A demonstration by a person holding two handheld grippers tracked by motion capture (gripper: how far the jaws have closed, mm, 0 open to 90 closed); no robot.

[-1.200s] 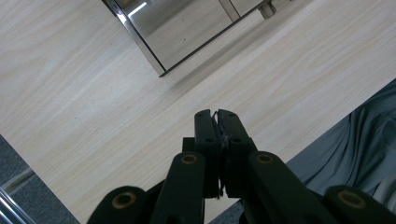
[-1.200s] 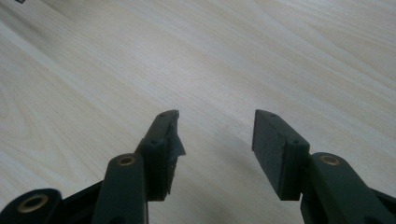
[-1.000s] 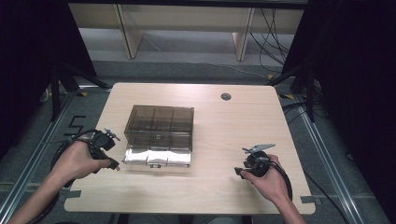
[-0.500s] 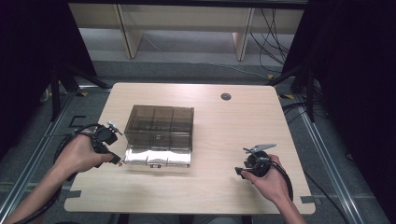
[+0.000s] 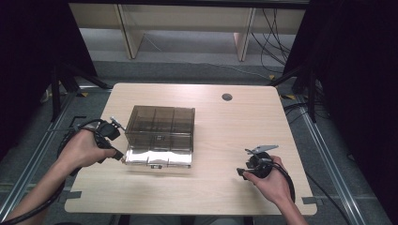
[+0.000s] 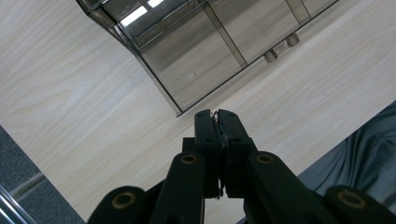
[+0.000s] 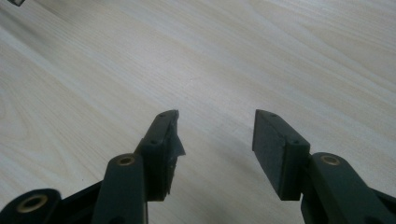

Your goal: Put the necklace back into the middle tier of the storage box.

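Organizer box point(image 5: 161, 133), the smoky see-through one with dividers, sits on the table point(image 5: 220, 197) left of centre, with its clear lid or flap lying flat on the wood toward my side. My left gripper point(image 5: 117, 154) is right at that near left corner. In the left gripper view the jaws are pressed together with nothing between them, and the tips point(image 6: 216, 116) sit just short of the box corner point(image 6: 177, 112), close but I can't say they touch. So the box lies straight ahead and a bit to the left in that view, long side running across the table.

My right gripper point(image 7: 215, 133) is well apart from the box, over bare wood on the right, jaws standing wide and empty.

My guess is the left hand does the next bit, since it's way nearer.
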